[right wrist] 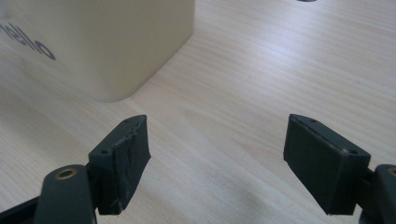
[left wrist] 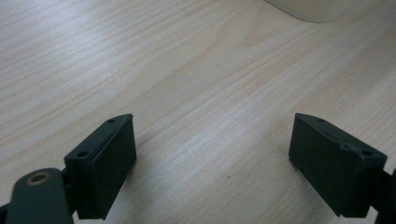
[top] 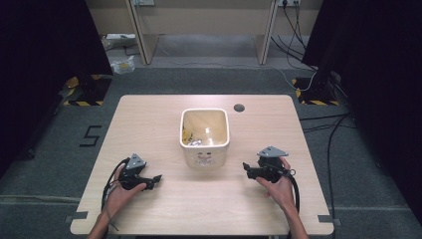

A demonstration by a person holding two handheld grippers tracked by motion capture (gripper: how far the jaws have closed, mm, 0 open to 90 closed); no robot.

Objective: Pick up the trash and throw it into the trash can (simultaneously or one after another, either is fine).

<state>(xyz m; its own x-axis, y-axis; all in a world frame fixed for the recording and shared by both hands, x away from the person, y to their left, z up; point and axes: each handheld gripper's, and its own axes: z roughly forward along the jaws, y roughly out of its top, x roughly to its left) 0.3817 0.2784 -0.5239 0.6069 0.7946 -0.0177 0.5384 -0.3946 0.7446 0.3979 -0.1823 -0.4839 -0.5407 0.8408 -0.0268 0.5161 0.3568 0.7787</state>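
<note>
A cream square bin [top: 204, 136] stands in the middle of the wooden table [top: 149, 124], with several small bits of rubbish inside. My left gripper [top: 155, 179] rests low on the table at the front left, open, with bare wood between its jaws [left wrist: 212, 154]. My right gripper [top: 247, 168] lies at the front right, also open and holding nothing [right wrist: 217, 156]. In the right gripper view the bin [right wrist: 107, 42] sits just ahead to the left, with dark lettering on its side. A corner of the bin [left wrist: 317, 9] shows at the top of the left gripper view.
A round cable hole [top: 239, 107] sits in the table behind the bin on the right. Cables [top: 328, 129] run over the grey floor to the right. Dark curtains flank both sides, and a wooden desk frame [top: 204, 30] stands at the back.
</note>
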